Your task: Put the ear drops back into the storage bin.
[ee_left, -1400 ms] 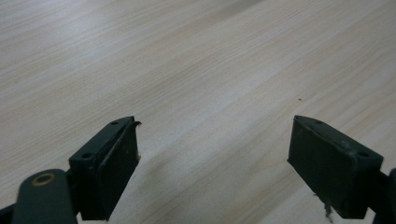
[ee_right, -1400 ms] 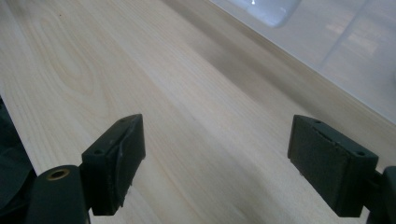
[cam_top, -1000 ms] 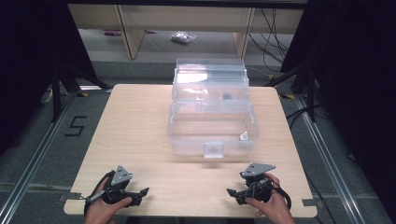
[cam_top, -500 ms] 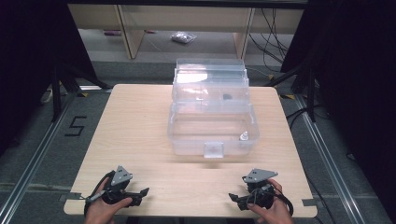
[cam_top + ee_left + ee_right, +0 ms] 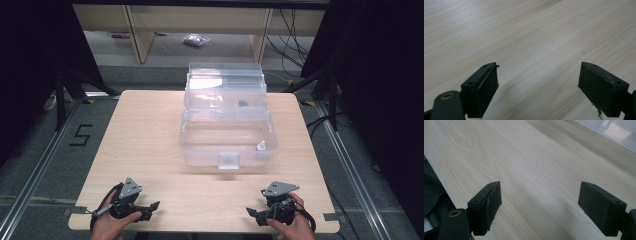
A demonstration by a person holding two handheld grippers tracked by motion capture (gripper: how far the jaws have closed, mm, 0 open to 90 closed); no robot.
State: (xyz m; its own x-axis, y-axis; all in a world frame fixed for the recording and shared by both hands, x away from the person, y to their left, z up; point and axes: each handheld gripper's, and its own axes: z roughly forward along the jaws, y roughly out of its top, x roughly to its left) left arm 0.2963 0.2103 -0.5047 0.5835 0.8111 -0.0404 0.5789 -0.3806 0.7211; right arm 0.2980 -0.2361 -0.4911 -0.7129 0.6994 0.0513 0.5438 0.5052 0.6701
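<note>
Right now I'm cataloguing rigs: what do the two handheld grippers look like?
Both the left gripper and the right gripper are black, each topped by a grey three-cornered plate, with a dark cable trailing. Their fingers are flat black blocks with small screw holes.

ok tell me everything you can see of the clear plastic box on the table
The clear plastic box stands upright at the middle of the wooden table, apart from both tools. It looks like see-through plastic, with an upper tier set back behind a lower tub with rounded corners. A small clear latch sits at its front centre. A small white bottle shows in the tub's front right corner, a small dark item in the upper tier.
</note>
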